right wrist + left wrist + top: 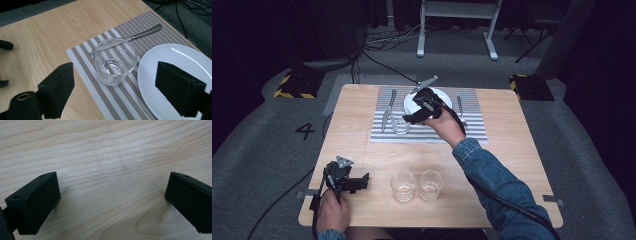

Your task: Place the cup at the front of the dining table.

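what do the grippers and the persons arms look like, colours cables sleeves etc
Both grippers are black, each with two blocky jaws. The left gripper carries a grey three-cornered plate and trails a black cable. The right gripper has one too, and its arm wears a blue denim sleeve.

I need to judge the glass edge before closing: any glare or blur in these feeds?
Right gripper view: the glass is sharp, with small highlights on its rim and base; the plate shows a bright streak. Left gripper view: wood grain sharp, soft shadows beside the jaws. High view: the table is evenly lit, its surroundings dark.
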